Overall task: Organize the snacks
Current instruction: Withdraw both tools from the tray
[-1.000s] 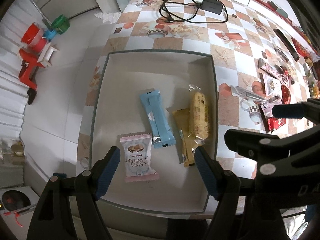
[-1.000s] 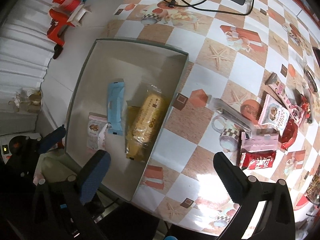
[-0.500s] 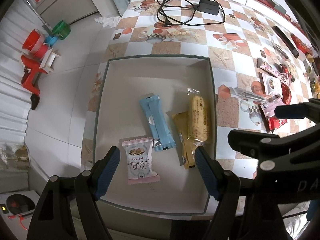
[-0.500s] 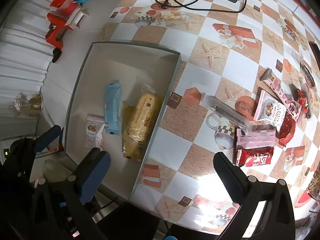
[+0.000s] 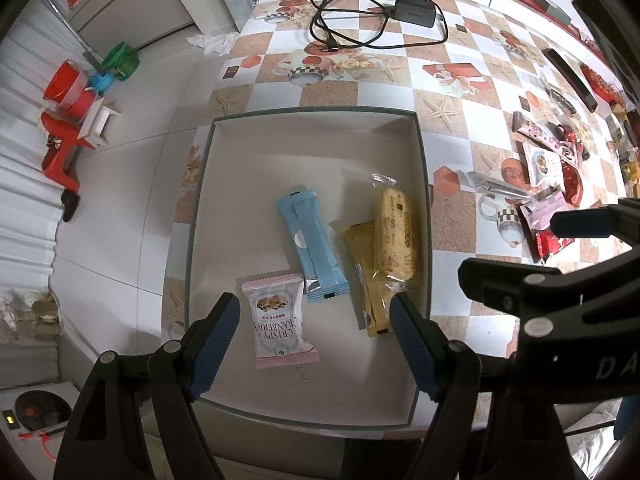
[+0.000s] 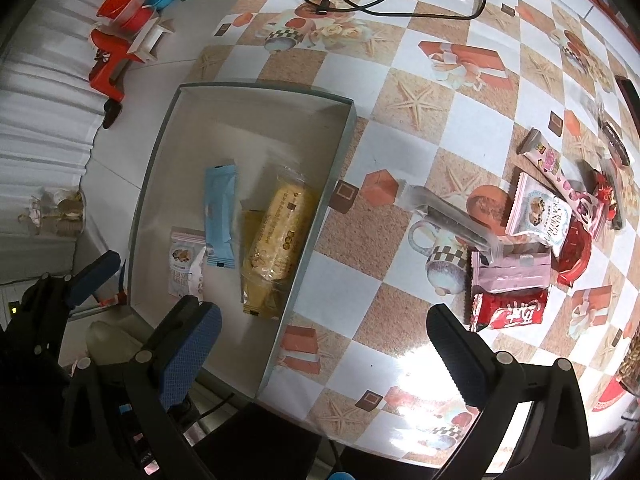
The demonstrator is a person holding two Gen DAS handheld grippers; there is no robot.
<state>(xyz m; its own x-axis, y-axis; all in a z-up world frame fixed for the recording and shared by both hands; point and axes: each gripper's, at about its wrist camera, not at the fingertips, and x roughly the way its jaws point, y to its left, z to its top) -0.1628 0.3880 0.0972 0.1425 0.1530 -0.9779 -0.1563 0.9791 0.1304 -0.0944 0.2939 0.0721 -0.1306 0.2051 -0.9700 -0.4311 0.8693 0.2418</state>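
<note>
A shallow white box (image 5: 316, 114) lies on the checkered table. It contains a pink cranberry packet (image 5: 280, 320), a blue packet (image 5: 310, 246), a yellow packet (image 5: 366, 280) and a clear-wrapped biscuit (image 5: 396, 236). My left gripper (image 5: 315, 304) hangs open above the box's near end, its fingers either side of the pink and blue packets and touching nothing. My right gripper (image 6: 322, 316) is open and empty over the box's right wall (image 6: 312, 240). Loose snacks lie to the right: a red packet (image 6: 508, 310), a pink packet (image 6: 512, 272), a second cranberry packet (image 6: 538, 216) and a long pink bar (image 6: 552, 168).
A black charger and cable (image 5: 414, 10) lie at the far end of the table. The table's left edge runs close beside the box. Below it on the floor stand a red toy (image 5: 60, 152) and coloured cups (image 5: 120, 58). A clear stick wrapper (image 6: 448, 216) lies between box and snacks.
The right wrist view has drifted slightly. Both grippers stay open and no snack has moved.
</note>
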